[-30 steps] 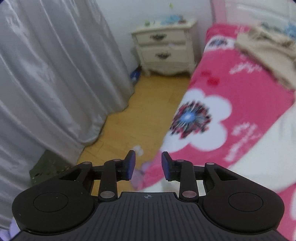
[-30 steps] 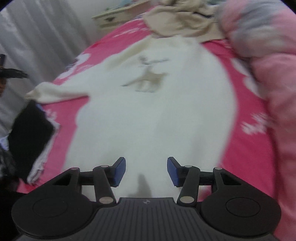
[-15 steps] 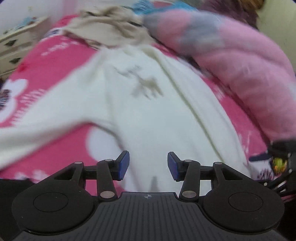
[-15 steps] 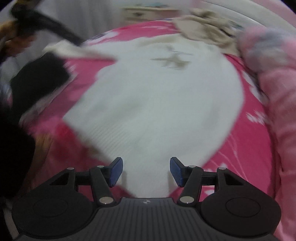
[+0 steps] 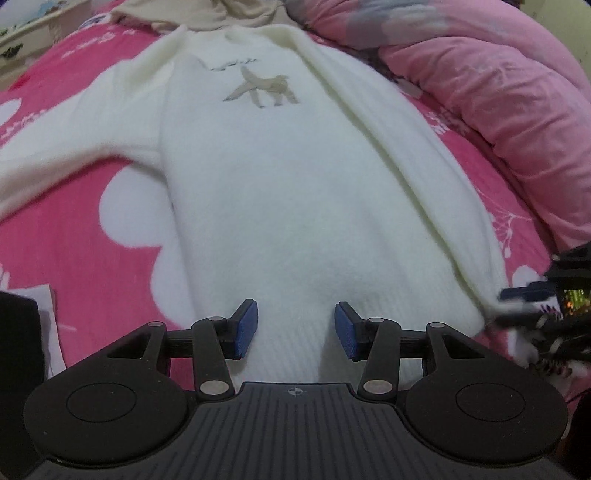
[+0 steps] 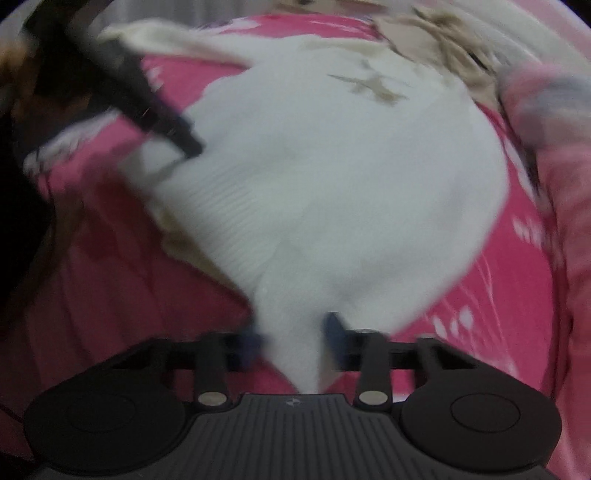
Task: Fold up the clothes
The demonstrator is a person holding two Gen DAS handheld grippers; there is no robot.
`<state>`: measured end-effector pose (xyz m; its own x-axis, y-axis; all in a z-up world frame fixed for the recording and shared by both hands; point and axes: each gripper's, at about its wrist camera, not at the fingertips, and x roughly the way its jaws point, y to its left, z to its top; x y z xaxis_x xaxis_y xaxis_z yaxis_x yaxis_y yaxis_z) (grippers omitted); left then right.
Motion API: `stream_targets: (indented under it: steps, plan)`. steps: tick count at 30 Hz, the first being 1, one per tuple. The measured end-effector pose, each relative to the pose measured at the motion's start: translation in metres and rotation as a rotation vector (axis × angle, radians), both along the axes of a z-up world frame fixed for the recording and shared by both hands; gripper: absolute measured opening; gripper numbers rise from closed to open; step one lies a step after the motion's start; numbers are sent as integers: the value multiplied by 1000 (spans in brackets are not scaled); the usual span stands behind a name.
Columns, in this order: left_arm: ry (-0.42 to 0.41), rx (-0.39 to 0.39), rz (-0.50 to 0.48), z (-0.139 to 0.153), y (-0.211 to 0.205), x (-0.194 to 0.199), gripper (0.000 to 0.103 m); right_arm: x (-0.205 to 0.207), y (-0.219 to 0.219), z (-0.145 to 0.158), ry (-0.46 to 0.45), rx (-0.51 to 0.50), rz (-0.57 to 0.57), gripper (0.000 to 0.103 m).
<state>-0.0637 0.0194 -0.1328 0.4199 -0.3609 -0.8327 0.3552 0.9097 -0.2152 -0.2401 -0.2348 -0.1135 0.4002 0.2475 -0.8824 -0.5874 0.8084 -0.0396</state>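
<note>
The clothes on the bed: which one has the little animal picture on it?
The white sweater spread flat across the pink bedspread; a tan animal marks its chest. The crumpled beige garment beyond its collar shows none.

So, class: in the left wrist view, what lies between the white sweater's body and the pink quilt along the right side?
In the left wrist view, the white sweater has one sleeve lying there, then a strip of the pink floral bedspread before the pink quilt.

I am looking at a cream knit sweater [image 5: 295, 192] lying face up and spread flat on the pink floral bedspread, its tan dog motif [image 5: 262, 86] showing on the chest. One sleeve is stretching out sideways, the other is lying along the body, and the ribbed hem is facing me.
</note>
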Motion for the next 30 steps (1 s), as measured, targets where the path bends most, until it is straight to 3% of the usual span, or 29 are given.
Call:
stream_targets:
  steps: [3, 7, 11, 16, 24, 28, 30]
  plan:
    - [-15, 11, -7, -1, -4, -2, 47, 8, -27, 26, 17, 106, -136, 6]
    - [-22, 24, -8, -1, -6, -4, 48, 23, -71, 77, -34, 324, -349, 5]
    - [-19, 21, 15, 1, 0, -6, 48, 41, -113, 141, -204, 483, -498, 4]
    - [-15, 17, 45, 3, 6, -8, 48, 76, -175, 226, -447, 586, -624, 4]
    - [-5, -4, 63, 3, 8, -2, 48, 135, -284, 271, -626, 591, -962, 4]
    - [-2, -13, 69, 3, 11, -1, 48, 161, -320, 235, -592, 389, -1200, 7]
    - [-2, -20, 75, 4, 13, -1, 48, 156, -339, 222, -569, 391, -1314, 22]
